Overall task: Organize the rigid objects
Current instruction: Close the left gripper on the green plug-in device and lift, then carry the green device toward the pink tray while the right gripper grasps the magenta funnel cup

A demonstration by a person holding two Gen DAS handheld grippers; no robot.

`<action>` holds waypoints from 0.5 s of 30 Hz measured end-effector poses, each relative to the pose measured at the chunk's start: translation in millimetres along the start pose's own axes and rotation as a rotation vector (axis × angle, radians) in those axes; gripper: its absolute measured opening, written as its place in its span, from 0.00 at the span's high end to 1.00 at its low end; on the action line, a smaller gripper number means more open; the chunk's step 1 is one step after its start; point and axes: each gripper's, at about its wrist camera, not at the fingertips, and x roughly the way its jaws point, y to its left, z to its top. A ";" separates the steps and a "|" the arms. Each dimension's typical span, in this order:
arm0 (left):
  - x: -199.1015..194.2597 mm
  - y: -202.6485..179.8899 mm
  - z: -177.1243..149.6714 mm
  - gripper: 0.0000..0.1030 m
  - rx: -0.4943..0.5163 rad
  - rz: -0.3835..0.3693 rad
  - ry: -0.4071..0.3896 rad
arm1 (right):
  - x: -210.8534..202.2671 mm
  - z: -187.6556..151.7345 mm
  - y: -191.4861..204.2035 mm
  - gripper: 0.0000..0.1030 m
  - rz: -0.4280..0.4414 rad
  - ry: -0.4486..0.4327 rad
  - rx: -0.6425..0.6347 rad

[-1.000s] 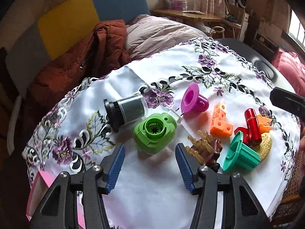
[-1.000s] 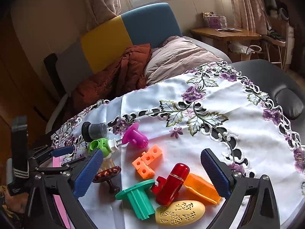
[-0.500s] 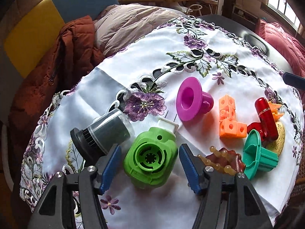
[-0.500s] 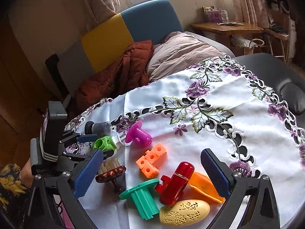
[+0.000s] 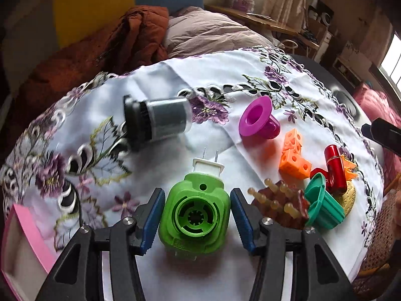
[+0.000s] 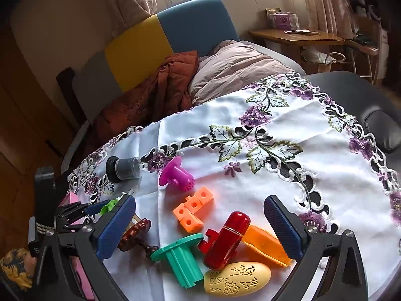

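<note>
Floral-clothed worktop (image 5: 160, 281): the green plug-in unit (image 5: 195, 219) is bracketed by the closing left hand-held gripper (image 5: 195, 218) for removal; the right hand-held gripper (image 6: 200, 225) is held apart.

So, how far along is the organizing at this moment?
Nothing looks sorted yet. The left gripper is closing around the green plug-in device. The magenta funnel, orange cubes and red tube lie scattered on the tablecloth; the right gripper hangs open.

Pink box (image 5: 18, 238) (cut by frame edge)
</note>
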 end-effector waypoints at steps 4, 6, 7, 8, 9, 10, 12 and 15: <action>-23.2 9.3 -24.2 0.47 -0.103 0.016 -0.030 | 1.9 -3.7 8.0 0.00 -0.019 0.009 -0.049; -35.2 10.5 -34.4 0.47 -0.143 0.005 -0.051 | 4.2 -5.9 13.3 0.02 -0.030 0.018 -0.086; -41.1 9.6 -39.3 0.47 -0.151 0.009 -0.062 | 6.1 -6.8 15.7 0.03 -0.029 0.029 -0.104; -47.1 7.9 -44.4 0.47 -0.154 0.010 -0.074 | 8.0 -7.7 18.6 0.04 -0.028 0.038 -0.122; -53.4 6.1 -49.0 0.47 -0.155 0.010 -0.086 | 10.3 -8.5 21.6 0.06 -0.026 0.049 -0.135; -58.0 4.6 -51.7 0.47 -0.155 0.008 -0.093 | 12.5 -9.0 23.7 0.07 -0.014 0.061 -0.143; -68.1 3.0 -58.0 0.47 -0.151 0.003 -0.110 | 18.6 -7.8 30.2 0.10 0.004 0.085 -0.166; -76.7 7.4 -60.2 0.47 -0.174 -0.006 -0.131 | 33.4 1.4 43.7 0.17 -0.006 0.111 -0.242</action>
